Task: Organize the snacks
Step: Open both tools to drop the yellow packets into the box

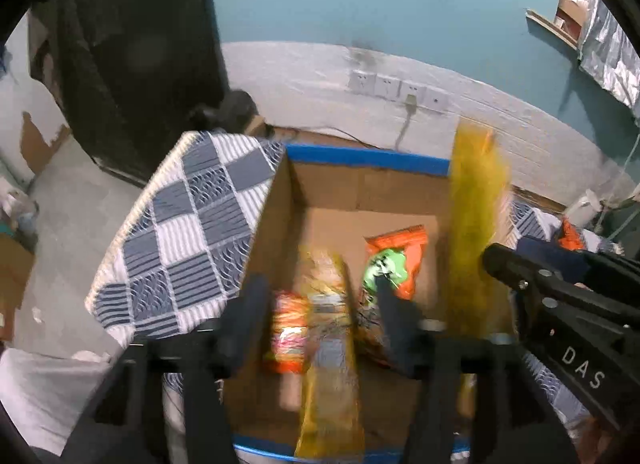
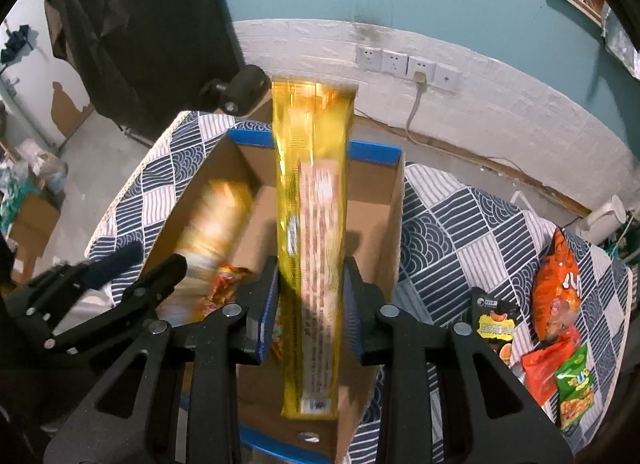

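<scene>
**Snacks being sorted into a cardboard box on a patterned cloth**

Cardboard box [image 2: 394, 200] with blue tape along its rim is seen from above in both wrist views, set on a blue-and-white patterned cloth [image 2: 452, 224]. The right gripper [image 2: 312, 304] is closed on a long yellow packet [image 2: 312, 192], which is clamped between the blue-edged pads about halfway along its length and is held over the open box, its far end reaching past the box's back rim. In the left wrist view the same packet [image 1: 476, 224] appears as a tall yellow streak at the box's right side, beside the right gripper's black frame.

The left gripper [image 1: 320, 320] is held above the box with its jaws about half apart and pressing on nothing. Between its fingers a second yellow packet [image 1: 330, 364] is seen, blurred, over the box floor; whether it is touching the floor cannot be told. An orange-and-green snack bag [image 1: 394, 260] lies on the box floor, and a small orange packet [image 1: 288, 336] is just left of the blurred one.

Outside the box, on the cloth to the right, an orange chip bag [image 2: 558, 284], a black-and-yellow packet [image 2: 494, 320], a red packet [image 2: 540, 368] and a green packet [image 2: 576, 388] are lying near one another. A white wall with sockets [image 2: 408, 64] is seen behind.
</scene>
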A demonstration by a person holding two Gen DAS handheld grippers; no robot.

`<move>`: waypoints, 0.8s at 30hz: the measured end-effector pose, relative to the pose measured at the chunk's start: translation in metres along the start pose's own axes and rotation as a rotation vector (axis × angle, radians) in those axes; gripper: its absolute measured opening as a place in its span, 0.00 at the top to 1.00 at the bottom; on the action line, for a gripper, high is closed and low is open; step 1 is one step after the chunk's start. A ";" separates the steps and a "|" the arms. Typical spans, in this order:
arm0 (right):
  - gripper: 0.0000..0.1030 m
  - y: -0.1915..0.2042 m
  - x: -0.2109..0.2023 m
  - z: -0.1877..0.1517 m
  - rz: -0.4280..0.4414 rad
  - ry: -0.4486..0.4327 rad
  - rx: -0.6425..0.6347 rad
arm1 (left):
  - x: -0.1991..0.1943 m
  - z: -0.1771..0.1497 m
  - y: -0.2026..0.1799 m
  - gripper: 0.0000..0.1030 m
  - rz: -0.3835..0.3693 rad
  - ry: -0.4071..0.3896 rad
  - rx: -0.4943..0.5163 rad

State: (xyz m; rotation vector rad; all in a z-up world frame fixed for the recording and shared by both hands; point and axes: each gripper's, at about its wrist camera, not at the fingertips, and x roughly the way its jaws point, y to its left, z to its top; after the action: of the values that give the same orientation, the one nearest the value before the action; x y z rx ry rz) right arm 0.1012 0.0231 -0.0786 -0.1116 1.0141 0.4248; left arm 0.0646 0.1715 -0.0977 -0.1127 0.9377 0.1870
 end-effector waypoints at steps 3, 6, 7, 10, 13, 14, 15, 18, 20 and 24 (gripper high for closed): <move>0.61 0.000 -0.003 0.001 -0.016 -0.008 0.002 | -0.003 0.001 0.002 0.33 0.015 -0.017 0.001; 0.54 -0.003 -0.006 0.001 -0.029 -0.015 0.006 | -0.002 0.002 0.005 0.33 -0.007 0.005 -0.016; 0.52 -0.005 -0.007 0.000 -0.031 -0.016 0.009 | -0.001 0.002 0.006 0.33 -0.019 0.015 -0.026; 0.46 -0.010 -0.011 -0.003 -0.033 -0.020 0.019 | 0.000 0.002 0.007 0.33 -0.030 0.030 -0.045; 0.39 -0.017 -0.015 -0.006 -0.039 -0.024 0.027 | -0.002 0.002 0.003 0.33 -0.024 0.025 -0.034; 0.39 -0.018 -0.015 -0.007 -0.039 -0.023 0.029 | -0.003 0.002 0.000 0.33 -0.030 0.026 -0.032; 0.39 -0.022 -0.017 -0.009 -0.039 -0.025 0.034 | -0.004 0.002 -0.001 0.33 -0.037 0.028 -0.032; 0.38 -0.033 -0.022 -0.014 -0.043 -0.026 0.045 | -0.005 0.002 -0.009 0.33 -0.062 0.040 -0.031; 0.38 -0.041 -0.026 -0.018 -0.045 -0.028 0.055 | -0.006 0.003 -0.016 0.32 -0.068 0.039 -0.017; 0.37 -0.063 -0.033 -0.027 -0.053 -0.028 0.091 | -0.011 0.003 -0.033 0.30 -0.069 0.035 0.024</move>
State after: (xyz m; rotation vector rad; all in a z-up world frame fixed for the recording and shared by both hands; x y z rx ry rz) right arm 0.0895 -0.0518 -0.0715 -0.0507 0.9993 0.3306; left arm 0.0676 0.1387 -0.0859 -0.1265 0.9694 0.1108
